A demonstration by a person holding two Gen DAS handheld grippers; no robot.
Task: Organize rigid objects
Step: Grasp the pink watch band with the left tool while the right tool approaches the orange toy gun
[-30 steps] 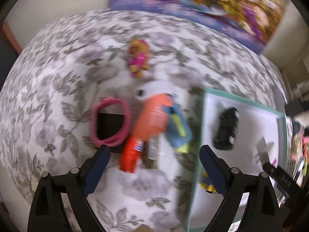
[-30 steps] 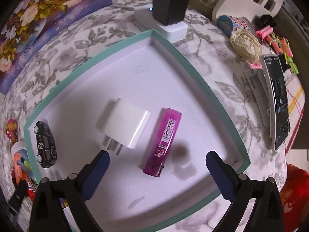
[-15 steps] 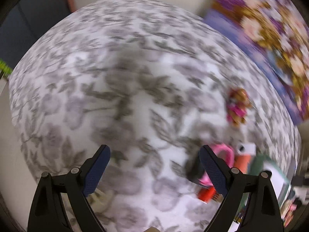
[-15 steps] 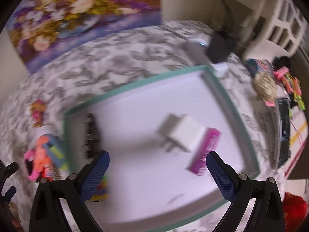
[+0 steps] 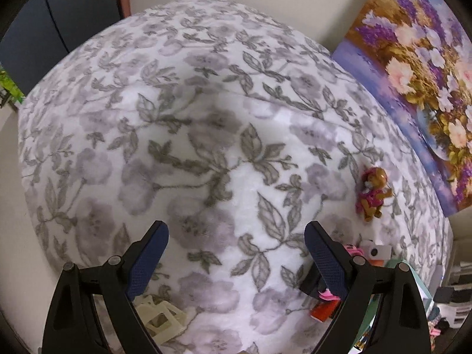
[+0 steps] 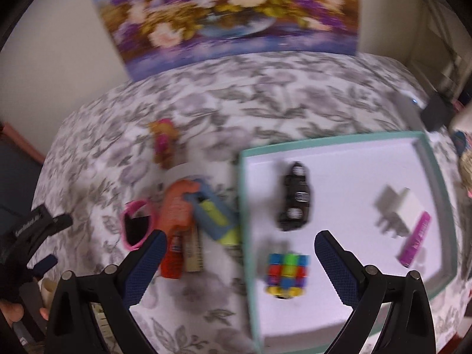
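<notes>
Jaws of both our grippers stand spread and empty. The right gripper (image 6: 236, 261) is nearer the loose pile: the orange tube (image 6: 174, 221) lies just left of the teal-rimmed tray (image 6: 436, 177), long axis running away from us. The tray holds a toy car (image 6: 296, 197), cube (image 6: 287, 271), charger (image 6: 404, 206) and pink tube (image 6: 414, 243).

Soft, even indoor light falls on my floral cloth (image 5: 206, 135), with no glare and only a faint shading near its middle. My left camera is fairly sharp, though the fisheye bulges everything and the corners go black from 10 to 2 o'clock. My right camera is smeared by motion: the painting (image 6: 230, 14) at 12 o'clock and the tray (image 6: 436, 171) at 3 o'clock blur, with soft grey shadows beside the pieces inside it.
</notes>
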